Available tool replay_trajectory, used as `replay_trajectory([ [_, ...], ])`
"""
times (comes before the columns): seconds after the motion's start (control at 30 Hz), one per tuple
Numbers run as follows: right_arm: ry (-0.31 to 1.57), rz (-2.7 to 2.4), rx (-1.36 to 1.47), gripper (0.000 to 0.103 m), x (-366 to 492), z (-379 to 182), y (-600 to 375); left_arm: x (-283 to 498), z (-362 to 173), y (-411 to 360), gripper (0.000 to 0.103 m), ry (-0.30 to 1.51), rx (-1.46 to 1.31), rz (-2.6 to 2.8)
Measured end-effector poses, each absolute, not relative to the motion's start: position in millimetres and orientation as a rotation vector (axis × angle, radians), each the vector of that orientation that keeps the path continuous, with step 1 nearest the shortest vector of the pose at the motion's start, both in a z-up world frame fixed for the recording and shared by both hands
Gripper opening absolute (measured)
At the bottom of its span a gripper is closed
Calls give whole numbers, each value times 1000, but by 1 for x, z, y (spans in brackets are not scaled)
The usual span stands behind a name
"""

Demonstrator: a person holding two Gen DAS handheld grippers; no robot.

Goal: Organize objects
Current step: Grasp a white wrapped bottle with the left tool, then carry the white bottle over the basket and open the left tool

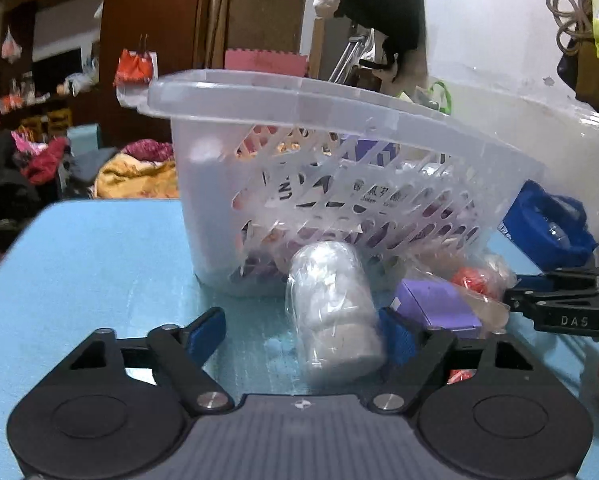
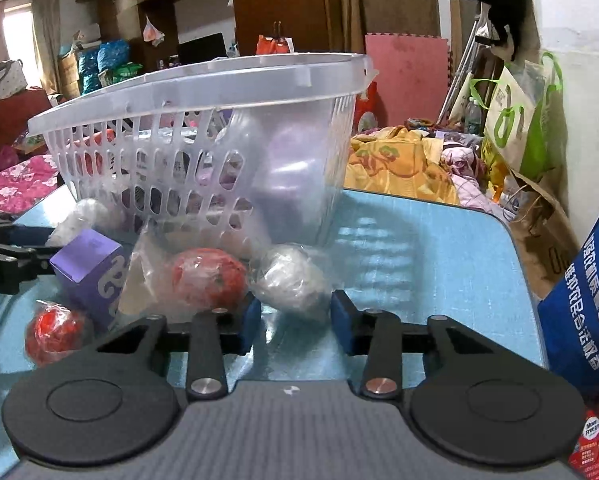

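Note:
A clear plastic basket (image 1: pixel 299 100) (image 2: pixel 203 80) with several items inside stands on the blue table (image 1: pixel 99 248). In the left wrist view a white wrapped roll (image 1: pixel 335 308) lies between the fingers of my open left gripper (image 1: pixel 303 332); it is not clamped. A purple box (image 1: pixel 435 304) (image 2: pixel 87 268) lies right of it. In the right wrist view my right gripper (image 2: pixel 295 320) is open, just before a white wrapped ball (image 2: pixel 287 276). A red wrapped ball (image 2: pixel 207 276) and a second red ball (image 2: pixel 55 332) lie to its left.
A blue bag (image 2: pixel 587 304) stands at the table's right edge, also in the left wrist view (image 1: pixel 547 224). The right gripper's arm shows in the left wrist view (image 1: pixel 563 304). Bedding and clutter lie beyond the table (image 2: pixel 399 168).

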State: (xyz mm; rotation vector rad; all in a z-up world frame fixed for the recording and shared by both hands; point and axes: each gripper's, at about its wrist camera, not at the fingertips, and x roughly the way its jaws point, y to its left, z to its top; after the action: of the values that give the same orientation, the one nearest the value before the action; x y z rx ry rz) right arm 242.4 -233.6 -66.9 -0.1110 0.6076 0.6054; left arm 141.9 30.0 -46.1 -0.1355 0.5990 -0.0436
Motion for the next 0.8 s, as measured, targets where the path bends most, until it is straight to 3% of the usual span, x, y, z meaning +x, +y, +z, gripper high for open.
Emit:
replay_trajectory([
  [0.07,605,604,-109,41,242,-67,-234,138,-46,31,57,574,-148,-77],
  [0.13,600,602,-105,38,242,-66,-235,132,-44,31,50,534,-152,-74],
  [0.8,353,631,-29,36,177,-36,-253,89,-25,41,50,256,-198,-87],
])
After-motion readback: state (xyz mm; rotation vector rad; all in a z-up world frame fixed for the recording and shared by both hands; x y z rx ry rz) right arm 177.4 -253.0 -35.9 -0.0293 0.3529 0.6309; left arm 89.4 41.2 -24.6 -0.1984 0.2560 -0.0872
